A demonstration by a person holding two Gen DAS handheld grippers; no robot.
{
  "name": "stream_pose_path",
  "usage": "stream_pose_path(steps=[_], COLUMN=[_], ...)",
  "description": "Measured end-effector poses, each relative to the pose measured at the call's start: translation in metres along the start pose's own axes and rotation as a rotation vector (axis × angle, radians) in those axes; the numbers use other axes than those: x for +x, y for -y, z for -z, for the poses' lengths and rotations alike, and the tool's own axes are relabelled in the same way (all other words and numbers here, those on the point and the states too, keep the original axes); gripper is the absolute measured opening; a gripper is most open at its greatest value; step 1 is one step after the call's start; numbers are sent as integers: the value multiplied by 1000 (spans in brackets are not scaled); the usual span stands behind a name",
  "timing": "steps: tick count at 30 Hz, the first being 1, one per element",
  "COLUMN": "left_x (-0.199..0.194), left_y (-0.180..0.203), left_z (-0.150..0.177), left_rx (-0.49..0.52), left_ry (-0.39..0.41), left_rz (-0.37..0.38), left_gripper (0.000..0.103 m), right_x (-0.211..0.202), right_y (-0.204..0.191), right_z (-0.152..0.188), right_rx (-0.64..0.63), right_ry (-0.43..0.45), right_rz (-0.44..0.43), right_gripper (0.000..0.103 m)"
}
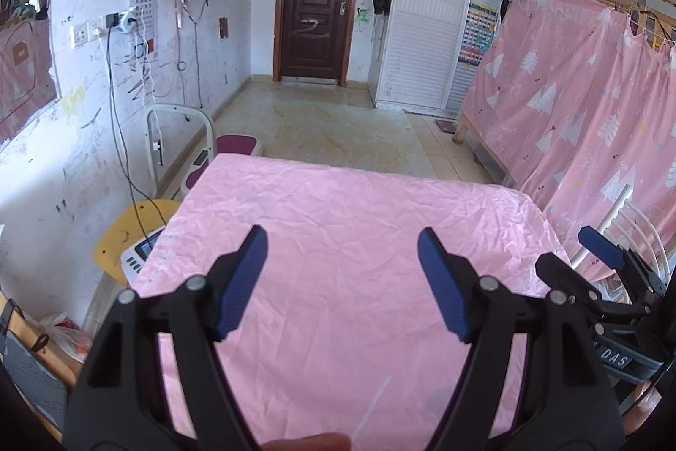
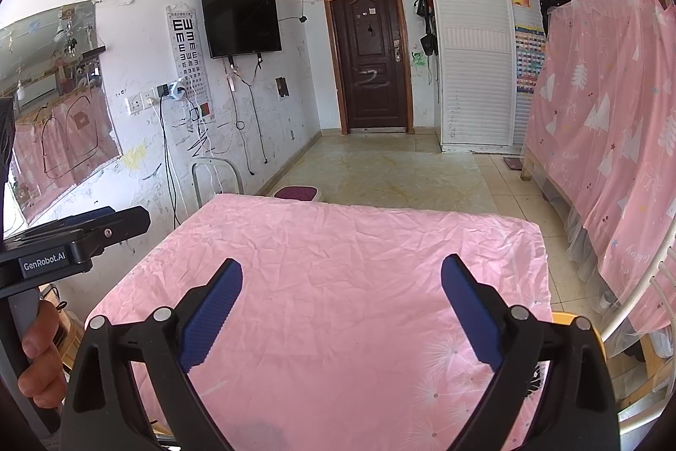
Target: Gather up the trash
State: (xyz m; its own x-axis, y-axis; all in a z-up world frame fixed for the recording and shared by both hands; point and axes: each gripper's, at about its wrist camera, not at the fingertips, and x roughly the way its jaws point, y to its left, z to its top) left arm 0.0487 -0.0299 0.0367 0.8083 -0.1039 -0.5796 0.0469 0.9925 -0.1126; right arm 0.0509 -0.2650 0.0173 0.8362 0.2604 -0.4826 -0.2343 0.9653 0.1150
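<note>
No clear piece of trash shows on the table in either view. The one candidate is a thin pale sliver (image 1: pixel 374 411) lying on the pink cloth (image 1: pixel 338 239) near the bottom of the left wrist view, close to the near edge; whether it is a scrap, a straw wrapper or only a crease catching light, I cannot tell. It does not show in the right wrist view.

Left gripper (image 1: pixel 342 282): jaws spread, nothing between the blue pads, only bare cloth. It hangs over the middle of the table, tilted down, with the sliver lying nearer than its tips and slightly to its right. Judgement: a waiting or scanning pose, not an approach.

Right gripper (image 2: pixel 342 315): jaws likewise spread and empty, over the cloth on the right side of the table. The two tools are held side by side; each shows at the edge of the other's view. A hand (image 2: pixel 40 353) wraps the grey handle of the left tool at the lower left of the right wrist view.

Around: the cloth is crumpled and covers the whole tabletop. A yellow chair (image 1: pixel 126 235) stands just beside its left edge, with a plastic bag (image 1: pixel 63 337) on the floor nearer the camera; this could serve as the trash receptacle, unconfirmed. A pink curtain (image 1: pixel 591 104) hangs at right, a dark door (image 1: pixel 317 7) at the far end.

Judgement: task at or near its start, or between items; the target must be located first.
</note>
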Motion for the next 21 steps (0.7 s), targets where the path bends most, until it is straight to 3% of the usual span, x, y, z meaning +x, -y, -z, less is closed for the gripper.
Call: stream_pose_path(steps=[21], left_x=[3], left_y=[-13], left_z=[1], left_rx=[-6], left_ry=[-9], left_rz=[-5], left_gripper=[71], right_x=[1], right_y=[-2], right_z=[3], right_rx=[-2], right_ry=[-4], right_rz=[0], right_gripper=[86])
